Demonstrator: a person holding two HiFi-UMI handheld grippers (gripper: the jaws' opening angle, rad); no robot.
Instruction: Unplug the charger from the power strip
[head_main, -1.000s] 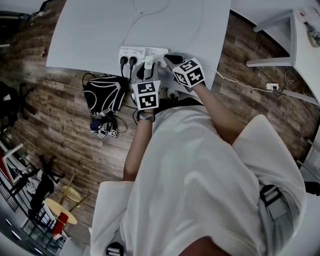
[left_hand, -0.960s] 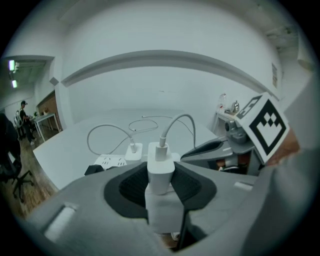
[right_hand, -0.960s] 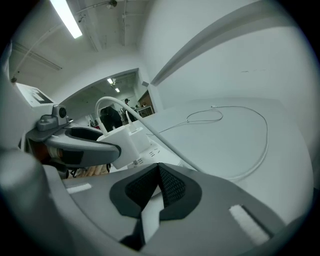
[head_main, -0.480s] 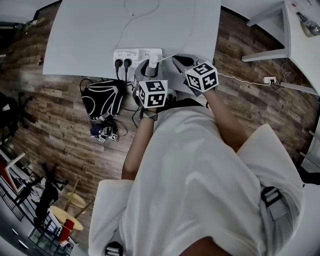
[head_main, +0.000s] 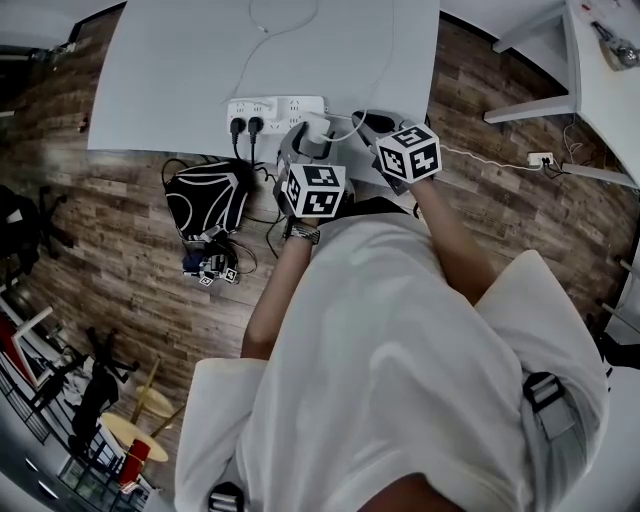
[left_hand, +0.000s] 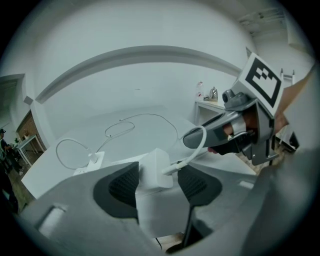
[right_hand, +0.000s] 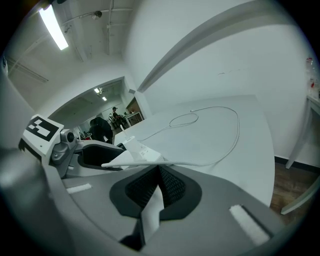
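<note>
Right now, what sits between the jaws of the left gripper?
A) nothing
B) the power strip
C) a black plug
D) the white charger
D: the left gripper view shows the white charger between the jaws of the left gripper, which have just been opening, and its cable leads off to the right.

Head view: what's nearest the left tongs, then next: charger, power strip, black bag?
1. Charger, between the left tongs, which have just been opening.
2. Power strip, on the table, just left.
3. Black bag, on the floor, farther left.
</note>
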